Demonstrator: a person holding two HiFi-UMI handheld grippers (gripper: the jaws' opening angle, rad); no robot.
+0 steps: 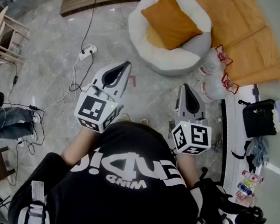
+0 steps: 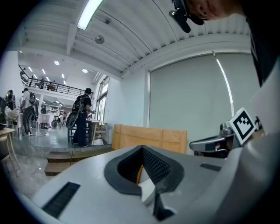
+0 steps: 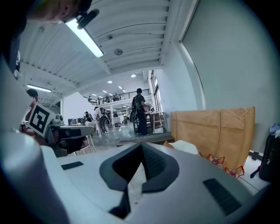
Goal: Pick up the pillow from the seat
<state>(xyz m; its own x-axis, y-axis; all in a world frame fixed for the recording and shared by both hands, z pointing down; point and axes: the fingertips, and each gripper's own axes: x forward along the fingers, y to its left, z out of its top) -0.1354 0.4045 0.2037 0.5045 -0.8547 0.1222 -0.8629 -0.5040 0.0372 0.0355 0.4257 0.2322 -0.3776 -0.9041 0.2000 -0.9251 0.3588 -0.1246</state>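
Note:
An orange pillow (image 1: 171, 20) leans upright on a round white cushioned seat (image 1: 157, 55) on the floor ahead of me. My left gripper (image 1: 125, 65) is held near my chest, shut and empty, about a gripper's length short of the seat's near-left rim. Further right, my right gripper (image 1: 186, 88) is also shut with nothing in it. In the left gripper view, a sliver of the pillow (image 2: 139, 174) and seat shows through the shut left gripper (image 2: 141, 151). The right gripper view looks over the shut right gripper (image 3: 141, 148); the seat's edge (image 3: 190, 147) peeks beyond it.
Folded orange-brown mats (image 1: 245, 36) lie right of the seat. Clear plastic bags with red ties (image 1: 213, 72) sit by a white shelf (image 1: 234, 130) holding a black bag (image 1: 261, 118). A power strip and cables (image 1: 86, 51) trail left. People stand far off (image 2: 81, 118).

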